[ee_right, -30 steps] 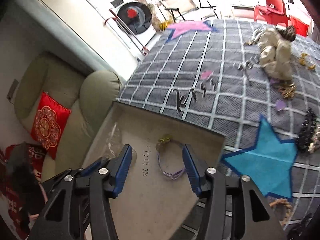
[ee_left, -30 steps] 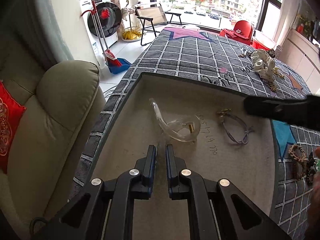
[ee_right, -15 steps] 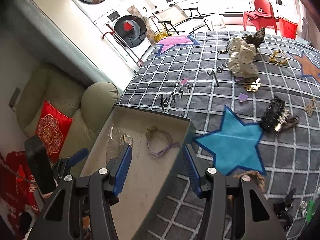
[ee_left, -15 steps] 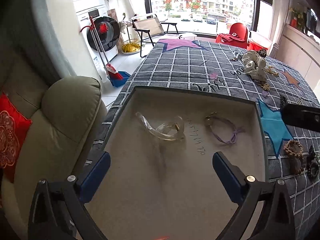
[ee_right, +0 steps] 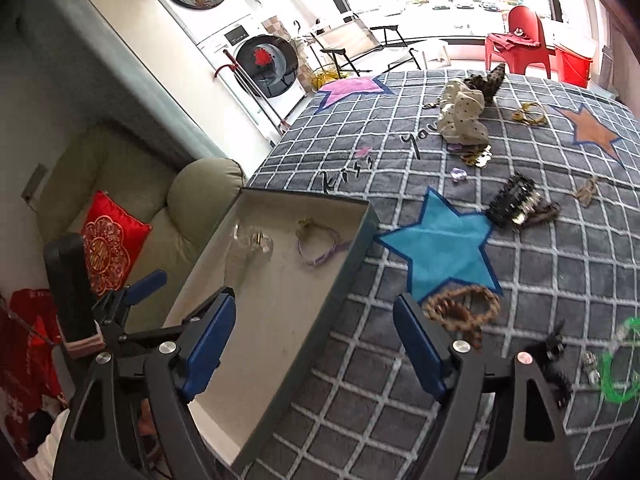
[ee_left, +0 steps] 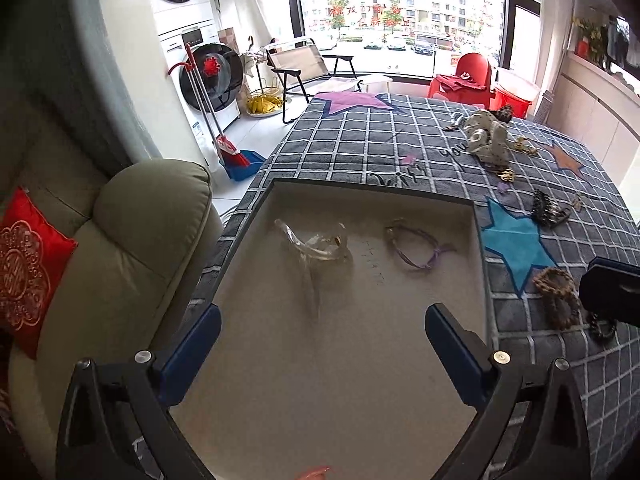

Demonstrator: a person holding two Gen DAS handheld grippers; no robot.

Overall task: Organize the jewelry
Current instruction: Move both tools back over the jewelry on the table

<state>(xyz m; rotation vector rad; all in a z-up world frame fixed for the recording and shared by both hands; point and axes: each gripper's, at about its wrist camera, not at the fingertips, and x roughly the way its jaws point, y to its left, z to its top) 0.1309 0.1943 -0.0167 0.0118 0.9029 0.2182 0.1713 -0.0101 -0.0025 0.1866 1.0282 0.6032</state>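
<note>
Far left: olive-green padded armchair (ee_left: 120, 240) with a red embroidered cushion (ee_left: 28, 268). Next to it, on the grey checked star-patterned blanket (ee_left: 360, 148), a shallow beige open box with dark rim (ee_left: 478, 248). Inside the box, towards its far end: a clear curved plastic bangle with a gold clasp (ee_left: 316, 242), and just to its right, apart from it, a lilac cord bracelet (ee_left: 416, 246).

Left gripper (ee_left: 322, 344) above the near part of the box, well short of both pieces, tilted downward; blue-padded jaws spread as wide as possible, nothing between them, touching nothing.

Right gripper (ee_right: 314, 340) straddling the box's right wall, pointing down at a slant; jaws just widened, standing broadly apart and empty. Just beyond its right finger, on the blanket at the tip of a blue star patch (ee_right: 444, 248): a brown braided rope bracelet (ee_right: 460, 308). Further right, a black toothed hair clip (ee_right: 514, 200); near the right edge, a bright green ring-shaped piece (ee_right: 620, 364), blurred. At the far end, a cream polka-dot fabric scrunchie (ee_right: 460, 116).
</note>
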